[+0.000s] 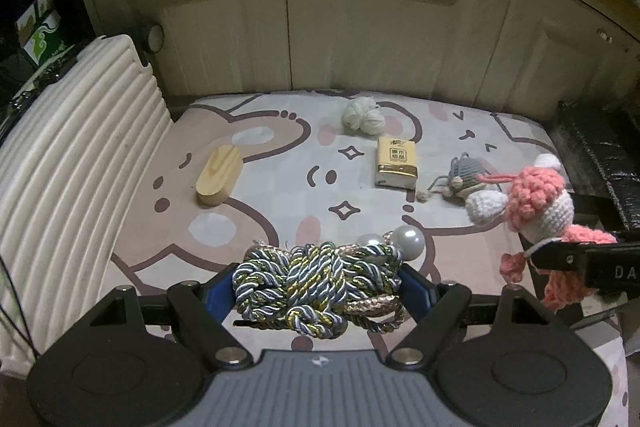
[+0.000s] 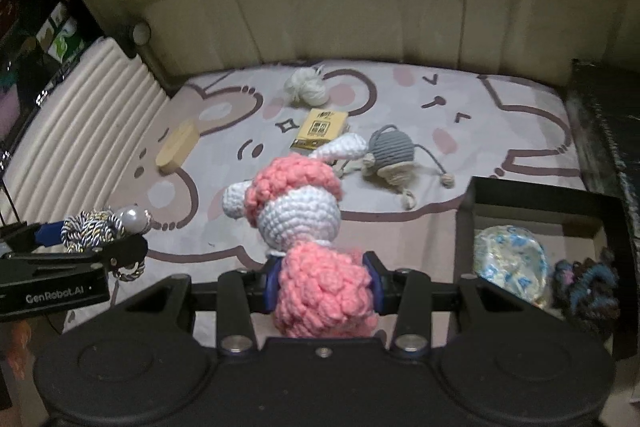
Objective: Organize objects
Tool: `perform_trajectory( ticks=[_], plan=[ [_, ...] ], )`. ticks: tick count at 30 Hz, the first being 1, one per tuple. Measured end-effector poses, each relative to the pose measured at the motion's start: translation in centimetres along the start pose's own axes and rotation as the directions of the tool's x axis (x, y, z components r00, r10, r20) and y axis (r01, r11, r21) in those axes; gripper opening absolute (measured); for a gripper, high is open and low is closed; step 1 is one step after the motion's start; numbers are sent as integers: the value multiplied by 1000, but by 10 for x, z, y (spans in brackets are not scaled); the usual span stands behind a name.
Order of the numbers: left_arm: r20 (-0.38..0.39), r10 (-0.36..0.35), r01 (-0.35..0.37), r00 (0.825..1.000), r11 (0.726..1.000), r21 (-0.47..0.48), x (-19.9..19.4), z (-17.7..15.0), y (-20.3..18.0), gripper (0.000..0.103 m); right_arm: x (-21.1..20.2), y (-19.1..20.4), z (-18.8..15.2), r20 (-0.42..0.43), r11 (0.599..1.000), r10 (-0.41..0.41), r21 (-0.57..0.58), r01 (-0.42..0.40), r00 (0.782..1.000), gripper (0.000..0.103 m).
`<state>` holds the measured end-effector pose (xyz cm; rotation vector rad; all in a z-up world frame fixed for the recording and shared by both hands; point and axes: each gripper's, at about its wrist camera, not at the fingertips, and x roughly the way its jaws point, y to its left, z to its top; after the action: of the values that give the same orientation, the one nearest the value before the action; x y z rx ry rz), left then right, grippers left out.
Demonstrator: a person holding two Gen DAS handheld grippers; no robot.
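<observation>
My left gripper [image 1: 318, 289] is shut on a knotted rope ornament [image 1: 316, 287] of grey, gold and white cord with pearl beads [image 1: 407, 242], held above the cartoon-print mat [image 1: 280, 163]. My right gripper [image 2: 324, 281] is shut on the pink body of a crocheted pink-and-white bunny doll [image 2: 298, 211], also lifted off the mat. In the left wrist view the bunny doll [image 1: 536, 203] and the right gripper's finger [image 1: 560, 257] show at the right edge. The rope ornament [image 2: 94, 229] appears at the left of the right wrist view.
On the mat lie a wooden block [image 1: 218, 175], a white yarn ball [image 1: 362, 115], a yellow tissue pack [image 1: 396, 163] and a grey crocheted toy [image 2: 390, 151]. A black box [image 2: 544, 199] at the right holds a shiny blue-patterned item [image 2: 510, 263] and dark yarn [image 2: 588, 287]. A ribbed white cushion [image 1: 72, 155] borders the left.
</observation>
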<state>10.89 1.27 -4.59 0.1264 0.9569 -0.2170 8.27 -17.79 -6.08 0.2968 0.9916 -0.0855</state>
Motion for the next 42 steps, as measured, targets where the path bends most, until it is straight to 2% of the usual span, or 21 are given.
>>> perform_trajectory(
  ticks=[11, 17, 29, 42],
  plan=[
    [36, 22, -22, 999, 1000, 1, -28, -3, -8, 82, -40, -13, -16, 84, 999, -11, 39, 7, 996, 43],
    [55, 6, -7, 998, 1000, 11, -38, 1, -20, 82, -58, -23, -18, 127, 998, -27, 57, 20, 991, 43],
    [87, -76, 67, 993, 993, 97, -42, 18, -78, 82, -86, -74, -22, 178, 984, -83, 169, 52, 981, 43],
    [46, -212, 203, 976, 967, 153, -24, 27, -151, 82, -91, -138, -30, 174, 946, -196, 291, 140, 965, 43]
  ],
)
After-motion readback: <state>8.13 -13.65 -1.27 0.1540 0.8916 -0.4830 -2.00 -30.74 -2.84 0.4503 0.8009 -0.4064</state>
